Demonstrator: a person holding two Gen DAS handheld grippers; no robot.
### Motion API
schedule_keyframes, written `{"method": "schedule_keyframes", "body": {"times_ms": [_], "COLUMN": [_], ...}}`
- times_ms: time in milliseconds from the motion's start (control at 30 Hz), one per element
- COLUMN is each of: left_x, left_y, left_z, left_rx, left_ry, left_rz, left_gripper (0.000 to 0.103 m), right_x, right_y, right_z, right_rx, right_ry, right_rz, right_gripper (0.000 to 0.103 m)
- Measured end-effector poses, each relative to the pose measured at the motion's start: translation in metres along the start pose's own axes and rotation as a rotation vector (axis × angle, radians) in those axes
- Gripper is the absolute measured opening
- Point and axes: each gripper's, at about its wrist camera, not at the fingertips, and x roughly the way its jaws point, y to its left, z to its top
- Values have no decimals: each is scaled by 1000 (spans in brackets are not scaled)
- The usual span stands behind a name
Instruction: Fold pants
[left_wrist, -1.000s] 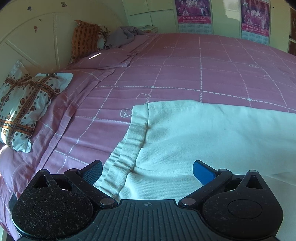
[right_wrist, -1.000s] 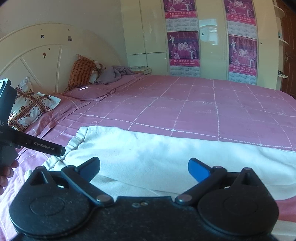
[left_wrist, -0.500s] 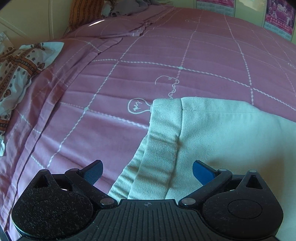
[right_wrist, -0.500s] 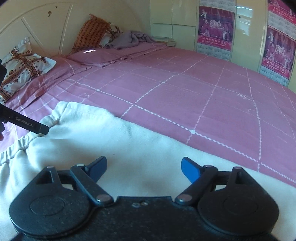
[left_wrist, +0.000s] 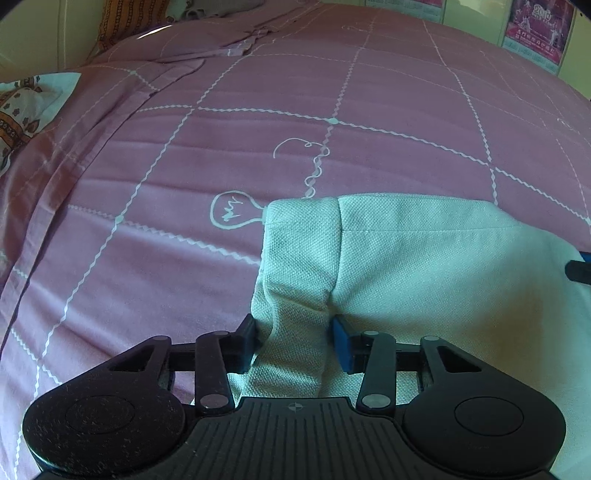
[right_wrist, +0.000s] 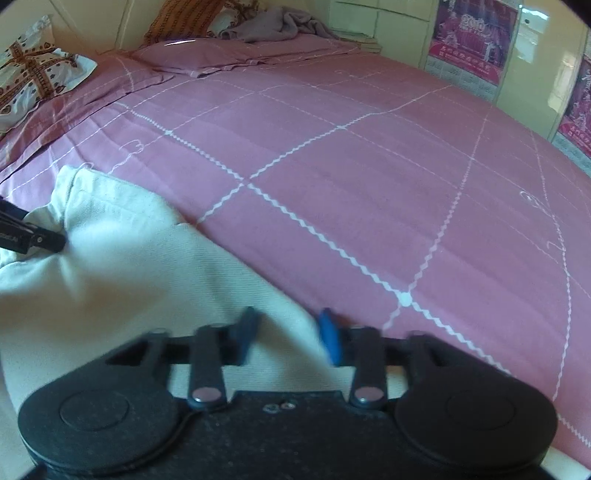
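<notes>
Left gripper (left_wrist: 294, 341) pinching waistband fold of cream pants (left_wrist: 424, 266), fingers clamped on bunched cloth. Right gripper (right_wrist: 288, 338) gripping pants' far edge between blurred fingers. Pants lying on pink checked bedspread (right_wrist: 369, 166), patterned pillow (right_wrist: 33, 74) resting beyond.

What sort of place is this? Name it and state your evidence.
Almost certainly a home bedroom: a wide bed under a pink checked bedspread, pillows against a headboard, and cream pants laid out for folding.
</notes>
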Motion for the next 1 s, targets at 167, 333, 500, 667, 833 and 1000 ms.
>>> {"method": "schedule_keyframes", "body": {"times_ms": [167, 333, 500, 667, 833, 1000], "left_x": [-21, -76, -127, -149, -178, -182], "left_y": [-2, 16, 38, 52, 87, 110], "left_z": [-11, -38, -95, -143, -171, -207], "left_rx": [-9, -7, 5, -12, -221, -482], "left_ry": [-37, -99, -103, -58, 16, 88], "left_rz": [26, -16, -37, -18, -149, -355], "left_gripper": [26, 22, 23, 50, 91, 94], "right_x": [-42, -139, -199, -175, -202, -201], "right_y": [18, 55, 115, 145, 129, 89], "right_z": [-14, -56, -129, -182, -194, -213], "right_rx": [-27, -79, -104, 46, 294, 555], "right_ry": [-69, -197, -185, -45, -93, -54], "right_rz": [9, 64, 128, 132, 149, 138], "right_gripper": [9, 9, 9, 24, 59, 64]}}
